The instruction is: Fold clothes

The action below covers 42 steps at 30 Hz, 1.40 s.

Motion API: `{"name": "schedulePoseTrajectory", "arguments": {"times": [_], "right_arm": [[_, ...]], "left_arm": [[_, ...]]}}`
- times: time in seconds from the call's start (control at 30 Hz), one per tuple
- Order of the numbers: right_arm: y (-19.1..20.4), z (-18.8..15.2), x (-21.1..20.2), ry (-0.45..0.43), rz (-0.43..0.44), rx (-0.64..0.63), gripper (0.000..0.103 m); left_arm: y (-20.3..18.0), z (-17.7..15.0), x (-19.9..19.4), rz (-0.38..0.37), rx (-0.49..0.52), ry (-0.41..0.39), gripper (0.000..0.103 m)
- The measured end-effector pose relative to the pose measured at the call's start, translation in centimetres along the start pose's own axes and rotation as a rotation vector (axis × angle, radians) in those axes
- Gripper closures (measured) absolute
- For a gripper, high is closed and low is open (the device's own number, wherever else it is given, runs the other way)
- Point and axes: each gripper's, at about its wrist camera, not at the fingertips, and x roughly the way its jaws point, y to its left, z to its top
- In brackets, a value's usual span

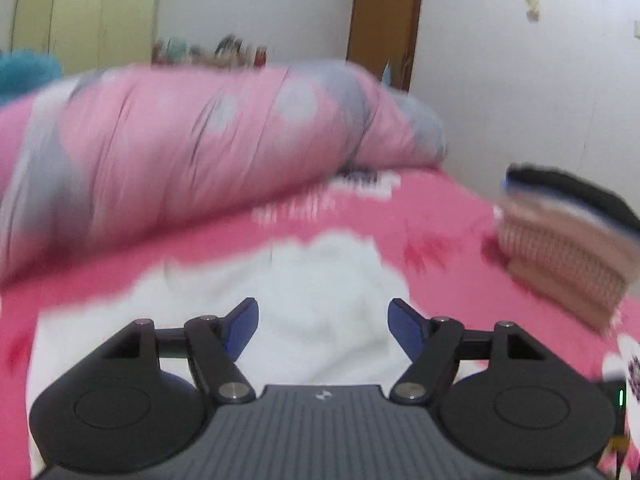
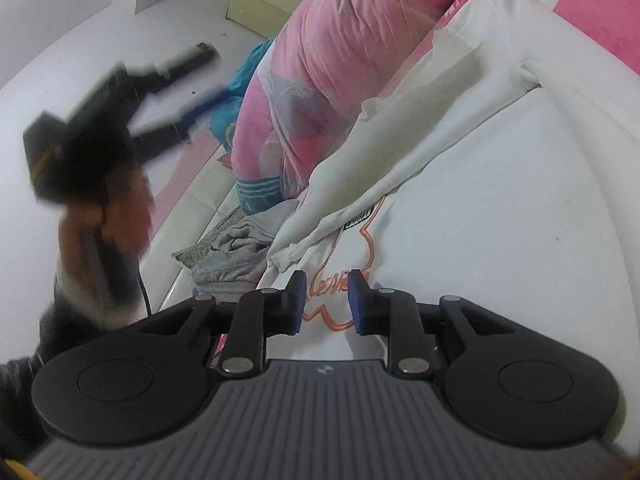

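Bedroom scene, two handheld grippers above a bed with a pink sheet (image 1: 440,216). White sweatshirt (image 2: 500,208) spread on the sheet, one long sleeve (image 2: 360,184) laid diagonally across its chest, orange outline print (image 2: 340,292) showing near the hem. Not clear whether a fold is under way or only partly laid.

Left gripper (image 1: 323,330) released, jaws wide apart, nothing between them, hovering over the white fabric; view heavily blurred. Seen from the right wrist as a dark smear (image 2: 100,140) held in a hand (image 2: 120,208), well off to the side.

Right gripper (image 2: 327,300) parted by a narrow gap, empty, directly above the print.

Risks, as a judgement: grabbing only one layer, or catching the sheet as well, and dragging the sleeve askew. Rolled pink quilt (image 1: 180,140) just beside, crowding any fold. Stack of folded clothes (image 1: 568,240) and grey garment (image 2: 236,256) nearby, liable to be knocked.
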Motion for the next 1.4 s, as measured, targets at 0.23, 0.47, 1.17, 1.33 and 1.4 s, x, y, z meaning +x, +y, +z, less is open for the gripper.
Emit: {"name": "schedulePoseTrajectory", "arguments": {"times": [0.23, 0.47, 1.17, 1.33, 1.4], "right_arm": [[0.6, 0.1, 0.2, 0.011, -0.033, -0.005, 0.081], [2.2, 1.0, 0.5, 0.06, -0.152, -0.027, 0.081], [1.4, 14.4, 7.4, 0.037, -0.716, -0.085, 0.072], [3.0, 14.1, 7.7, 0.021, -0.721, -0.184, 0.103], [4.1, 14.1, 7.7, 0.006, -0.722, -0.231, 0.103]], "left_arm": [[7.7, -6.6, -7.5, 0.229, -0.141, 0.01, 0.03], [12.9, -12.0, -7.8, 0.395, -0.275, 0.011, 0.03], [19.4, -15.8, -1.9, 0.518, -0.405, -0.026, 0.031], [20.4, -16.3, -2.7, 0.5, -0.469, -0.054, 0.037], [20.5, -16.4, -2.9, 0.498, -0.477, -0.059, 0.037]]}}
